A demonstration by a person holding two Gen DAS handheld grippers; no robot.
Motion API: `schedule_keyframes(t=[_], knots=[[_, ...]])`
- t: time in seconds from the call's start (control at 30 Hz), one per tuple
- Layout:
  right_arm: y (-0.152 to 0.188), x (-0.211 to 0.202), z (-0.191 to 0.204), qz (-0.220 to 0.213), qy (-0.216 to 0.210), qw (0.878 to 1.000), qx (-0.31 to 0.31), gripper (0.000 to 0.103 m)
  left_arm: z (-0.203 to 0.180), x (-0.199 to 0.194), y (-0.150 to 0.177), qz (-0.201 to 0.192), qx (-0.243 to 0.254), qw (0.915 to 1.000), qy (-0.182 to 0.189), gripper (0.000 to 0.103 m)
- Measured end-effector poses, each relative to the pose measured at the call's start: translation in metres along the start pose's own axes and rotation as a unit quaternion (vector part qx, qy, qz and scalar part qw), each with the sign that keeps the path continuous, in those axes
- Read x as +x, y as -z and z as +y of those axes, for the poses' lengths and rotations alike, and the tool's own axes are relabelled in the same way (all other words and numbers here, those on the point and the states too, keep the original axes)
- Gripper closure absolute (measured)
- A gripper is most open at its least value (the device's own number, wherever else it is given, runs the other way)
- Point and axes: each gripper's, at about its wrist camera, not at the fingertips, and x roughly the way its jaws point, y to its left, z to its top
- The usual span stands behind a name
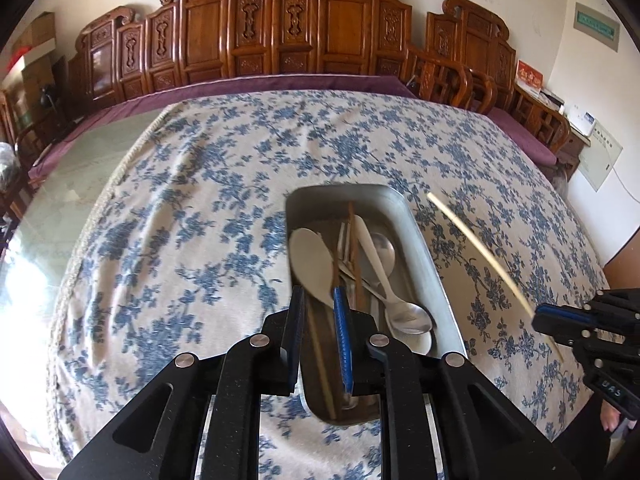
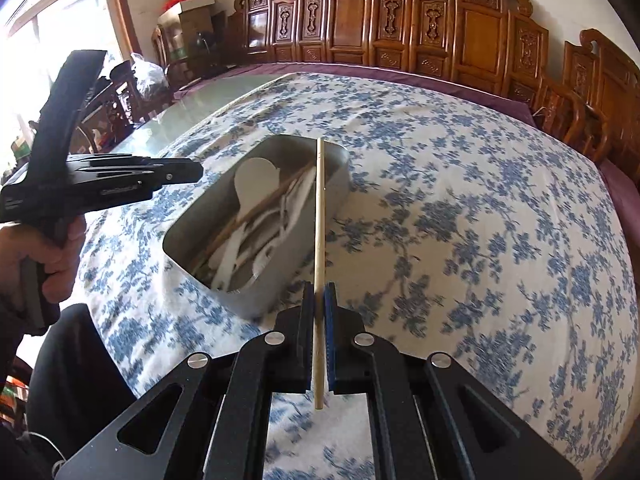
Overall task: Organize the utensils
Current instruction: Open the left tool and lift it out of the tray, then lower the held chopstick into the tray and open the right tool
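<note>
A table draped in a blue-flowered tablecloth point(image 1: 192, 208) fills both views, with a bare glass strip point(image 1: 76, 184) showing along its left edge and a row of carved wooden chairs point(image 1: 280, 28) behind it. On the cloth sits a rectangular metal tray point(image 1: 430, 264) holding the gathered utensils: a white rice paddle point(image 1: 312, 258), a white plastic spoon point(image 1: 374, 256), metal spoons point(image 1: 408, 314), a dark brown chopstick point(image 1: 355, 248) and a pale chopstick lying along the bottom. The left gripper point(image 1: 320, 336) hangs over the near end of the tray, its blue-padded fingers parted with nothing between them. The right gripper point(image 2: 319, 312) is off to the tray's right, above the cloth, its pads closed narrowly on a pale bamboo chopstick point(image 2: 319, 216). That chopstick is lifted off the table, its far tip reaching over the tray's right rim in the right wrist view.
</note>
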Motion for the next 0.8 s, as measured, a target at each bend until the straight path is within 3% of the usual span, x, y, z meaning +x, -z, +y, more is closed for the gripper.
schedule_keyframes(t=[0.5,0.8], knots=[[-0.048,0.046,0.035,0.01,-0.041,0.999,0.028,0.097,0.03,-0.018,0.004,-0.01,-0.017,0.9998,-0.008,0.089],[-0.046,0.089,0.048,0.049,-0.022,0.998,0.043,0.097,0.033,-0.024,0.009,-0.011,-0.02,0.9997,-0.009,0.084]])
